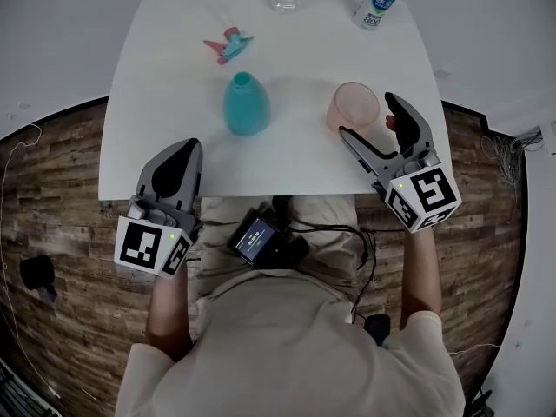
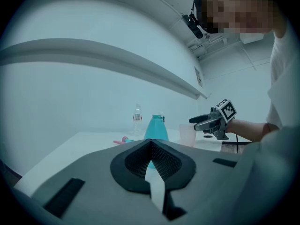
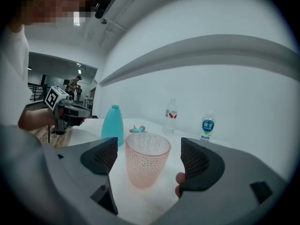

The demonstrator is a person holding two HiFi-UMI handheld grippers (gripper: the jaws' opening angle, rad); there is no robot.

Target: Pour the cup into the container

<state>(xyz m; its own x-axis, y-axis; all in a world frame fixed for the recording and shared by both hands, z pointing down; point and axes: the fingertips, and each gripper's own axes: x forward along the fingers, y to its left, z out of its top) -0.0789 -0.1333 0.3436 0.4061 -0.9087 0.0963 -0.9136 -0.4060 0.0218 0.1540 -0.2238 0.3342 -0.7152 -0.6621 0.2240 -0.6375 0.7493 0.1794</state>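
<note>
Between the right gripper's [image 1: 367,116] jaws: pink cup [image 3: 146,165], not grabbed yet

Jaws are spread wide with the cup standing upright on the white table [image 1: 174,76] right between them, and there's a gap on both sides, so no contact so far. It looks like thin, dimpled, see-through plastic, so I'd guess it's light and a bit squishy. The bumpy wall should help with grip, but squeezing hard near the rim could flex it. I'd clamp mid-wall, gently. Can't tell what's inside. The teal narrow-neck bottle [image 1: 246,104] sits off to that gripper's left, well apart. The left gripper [image 2: 151,146] is fully closed on nothing, with the bottle out ahead of it.
</note>
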